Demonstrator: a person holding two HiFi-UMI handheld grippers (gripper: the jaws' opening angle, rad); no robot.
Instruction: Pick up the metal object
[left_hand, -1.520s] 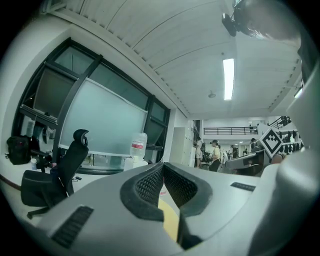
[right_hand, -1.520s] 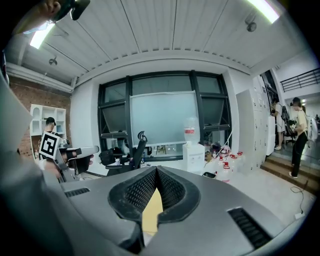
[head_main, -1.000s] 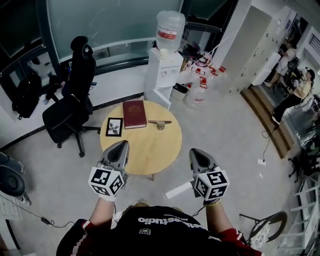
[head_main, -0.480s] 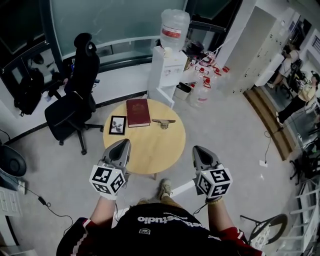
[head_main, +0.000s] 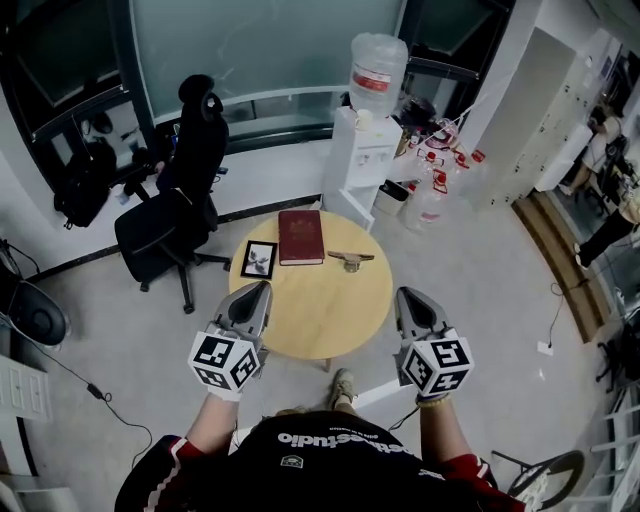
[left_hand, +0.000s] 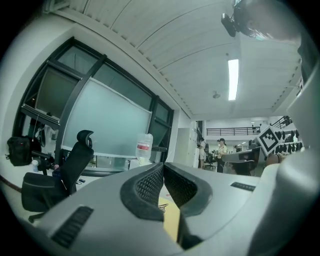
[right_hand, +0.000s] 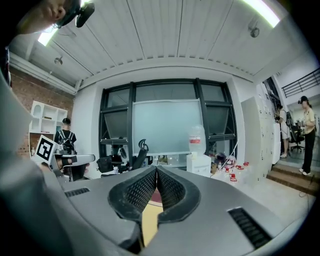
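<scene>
The metal object (head_main: 350, 260), a small brass-coloured piece with a flat bar on top, rests on the far right part of the round wooden table (head_main: 320, 310). My left gripper (head_main: 261, 290) hangs at the table's near left edge, jaws closed tip to tip with nothing between them. My right gripper (head_main: 406, 296) is just off the table's near right edge, also shut and empty. Both point toward the table, well short of the metal object. In the left gripper view a sliver of the metal object (left_hand: 162, 205) shows below the closed fingertips (left_hand: 155, 175).
A red book (head_main: 301, 237) and a small framed picture (head_main: 259, 260) lie on the table's far left. A black office chair (head_main: 175, 215) stands to the left, a water dispenser (head_main: 368, 150) behind, with several bottles (head_main: 435, 185) on the floor. People stand at far right.
The view has shifted: table and room slid right and slightly down in the head view as I stepped nearer. Both grippers stayed shut and kept roughly their spacing.
</scene>
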